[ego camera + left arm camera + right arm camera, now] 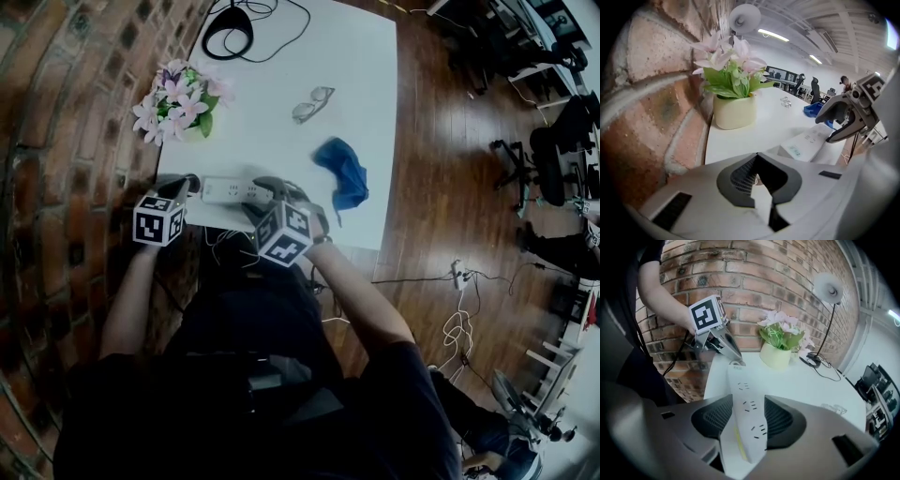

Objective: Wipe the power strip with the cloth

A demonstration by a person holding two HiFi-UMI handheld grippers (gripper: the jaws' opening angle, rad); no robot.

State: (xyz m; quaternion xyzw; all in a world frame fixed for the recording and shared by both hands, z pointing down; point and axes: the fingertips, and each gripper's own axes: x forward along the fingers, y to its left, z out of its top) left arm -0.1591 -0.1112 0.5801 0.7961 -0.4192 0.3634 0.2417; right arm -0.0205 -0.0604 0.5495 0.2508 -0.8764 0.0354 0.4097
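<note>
Strip [225, 191] lies along the table's [309, 47] near edge, at the left corner, tight by the brick wall [66, 112]. No spare room at 9 o'clock. Table bare and open from 12 to 2 o'clock.

From the strip:
- flower pot [735, 111] at 11 o'clock, close to the wall
- lamp [228, 33] base at 12 o'clock, at the far edge
- glasses [312, 103] at 1 o'clock
- cloth [342, 169] at 3 o'clock, crumpled, well apart from both grippers, near the table's right edge with wood floor [450, 187] beyond

Both forearms reach forward from the body, and both grippers tip steeply down.

Left gripper [173, 186] sits at the strip's wall-side end, its arm running along the wall. Its fingers are pressed together. From the right gripper view its tip [736, 361] meets the strip's far end.

Right gripper [272, 192] comes in from 5 o'clock over the strip's other end. Its pads clamp the strip's [746, 413] two long sides, and the strip runs lengthwise between them.

Hard to make out:
- In the head view the strip's right half is hidden under the right gripper.
- In the left gripper view, I cannot tell whether the closed tips [757, 178] catch anything thin.
- That view shows only one corner of the strip [806, 144], with the right gripper [824, 129] over it and the cloth [813, 110] a small blue patch behind.
</note>
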